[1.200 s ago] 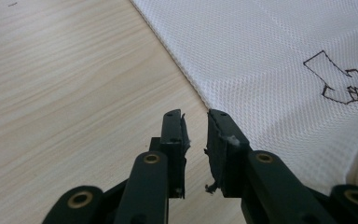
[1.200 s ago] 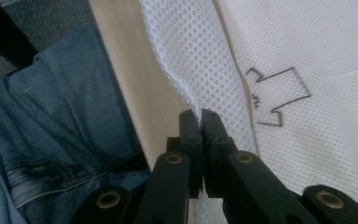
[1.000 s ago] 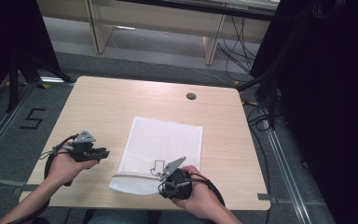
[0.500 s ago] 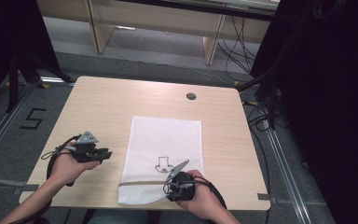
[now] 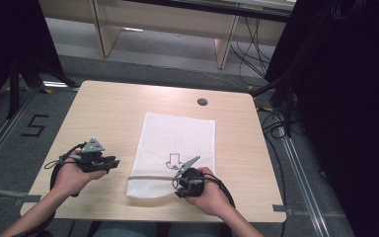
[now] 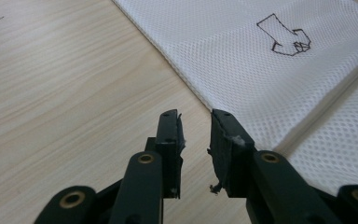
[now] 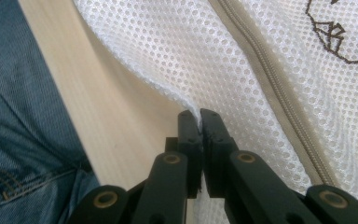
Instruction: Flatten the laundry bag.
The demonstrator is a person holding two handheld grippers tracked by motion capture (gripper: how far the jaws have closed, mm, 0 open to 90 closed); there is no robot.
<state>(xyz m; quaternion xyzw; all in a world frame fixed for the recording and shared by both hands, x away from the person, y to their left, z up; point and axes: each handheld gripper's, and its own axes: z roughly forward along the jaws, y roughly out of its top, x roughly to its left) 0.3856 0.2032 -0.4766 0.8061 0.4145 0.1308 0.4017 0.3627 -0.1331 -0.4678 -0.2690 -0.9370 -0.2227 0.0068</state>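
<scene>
Looking down from the high view, we see a white mesh bag (image 5: 175, 150) lying flat on the table (image 5: 108, 113), its near end close to the table's near edge; we cannot tell whether it holds anything. A small arrow-like black drawing (image 5: 172, 160) sits near the bag's middle, and a beige zipper line (image 5: 148, 176) crosses the bag's near part.

The right gripper (image 5: 183, 185) is at the bag's near right corner, and the left gripper (image 5: 109, 163) hovers just left of the bag's left edge, apart from it.

The right gripper view gives what the high view cannot: its jaws are pressed together on the bag's mesh edge (image 7: 196, 116), pinching a raised fold of it, with the zipper (image 7: 279, 100) running past beside them and blue jeans (image 7: 23, 126) beyond the table's edge.

In the left gripper view we see the left gripper (image 6: 195, 122) with its jaws parted, having just been opening, nothing between them, above bare wood beside the bag's edge (image 6: 186, 84).
</scene>
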